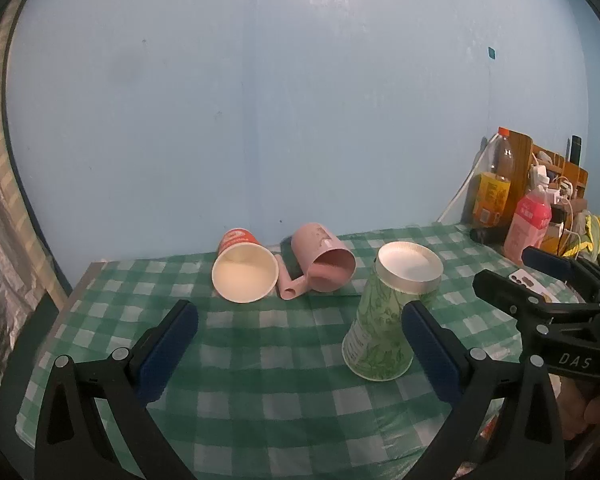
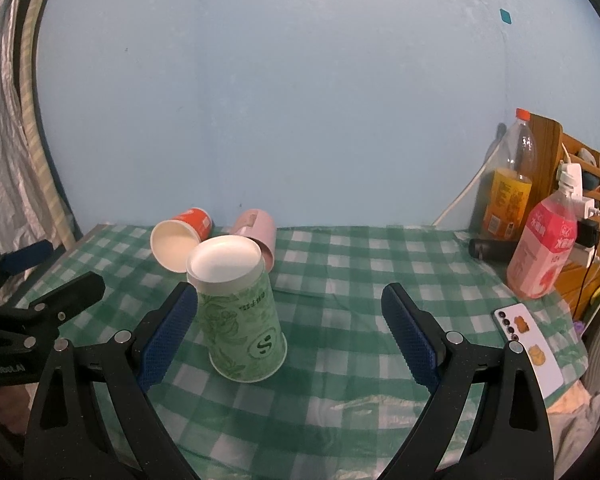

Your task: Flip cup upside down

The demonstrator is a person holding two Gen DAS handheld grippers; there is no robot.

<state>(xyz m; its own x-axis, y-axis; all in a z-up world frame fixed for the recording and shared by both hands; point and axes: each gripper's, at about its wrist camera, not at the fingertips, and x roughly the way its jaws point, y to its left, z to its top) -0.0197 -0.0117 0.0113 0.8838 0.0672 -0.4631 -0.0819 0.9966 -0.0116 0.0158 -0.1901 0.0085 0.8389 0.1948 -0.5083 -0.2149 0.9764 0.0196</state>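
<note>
A green patterned paper cup (image 1: 384,320) stands upside down on the checked tablecloth, white base up; it also shows in the right wrist view (image 2: 240,312). An orange paper cup (image 1: 244,266) (image 2: 180,236) lies on its side, mouth toward me. A pink mug (image 1: 324,260) (image 2: 258,232) lies on its side beside it. My left gripper (image 1: 300,320) is open and empty; its right finger is next to the green cup. My right gripper (image 2: 290,308) is open and empty; its left finger is next to the green cup. The right gripper also shows in the left wrist view (image 1: 512,268).
The green checked tablecloth (image 2: 360,264) covers the table against a blue wall. At the right stand an orange drink bottle (image 2: 508,188), a pink bottle (image 2: 544,248), a dark cylinder (image 2: 488,248), a phone (image 2: 528,340) and a wooden rack with cables (image 2: 580,184). A curtain (image 2: 4,140) hangs left.
</note>
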